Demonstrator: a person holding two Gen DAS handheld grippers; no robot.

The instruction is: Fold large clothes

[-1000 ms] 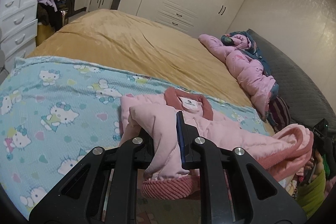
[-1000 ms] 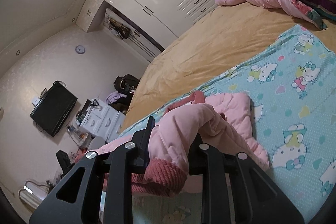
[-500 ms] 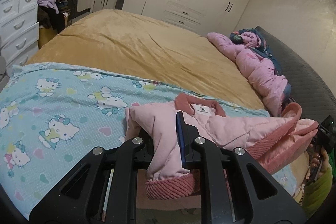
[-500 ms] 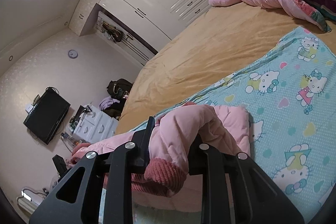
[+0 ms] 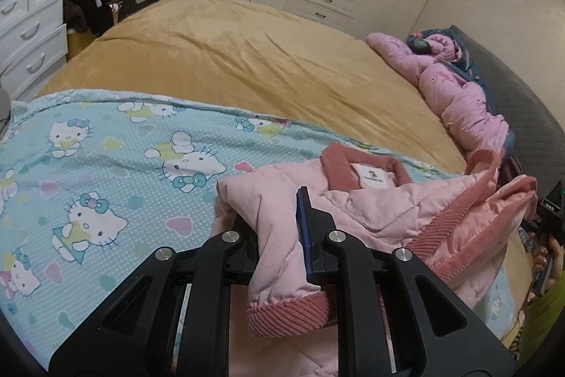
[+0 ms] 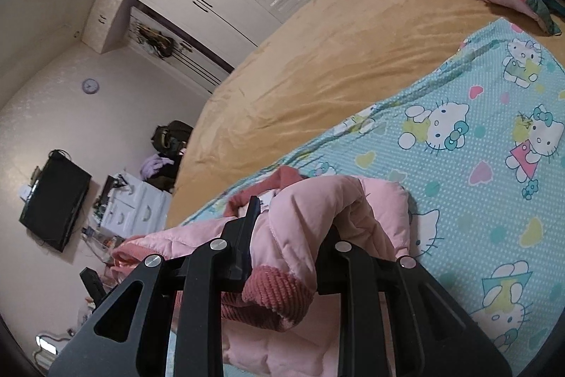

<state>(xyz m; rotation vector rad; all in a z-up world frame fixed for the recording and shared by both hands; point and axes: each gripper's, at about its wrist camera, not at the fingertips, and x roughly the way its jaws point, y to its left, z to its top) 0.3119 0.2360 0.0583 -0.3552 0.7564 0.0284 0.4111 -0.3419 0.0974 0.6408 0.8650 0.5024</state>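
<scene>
Pink jacket [image 5: 370, 211] lies collar-away ahead of us on the bed [image 5: 247, 59]; left tongs [image 5: 279, 225] and right tongs [image 6: 289, 228] each clamp a cuffed sleeve end, equally near

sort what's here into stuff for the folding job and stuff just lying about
In the job:
pale pink quilted jacket
left gripper
right gripper
turquoise cat-print sheet

Lying about:
crumpled pink duvet
white drawer chest
black wall television
</scene>
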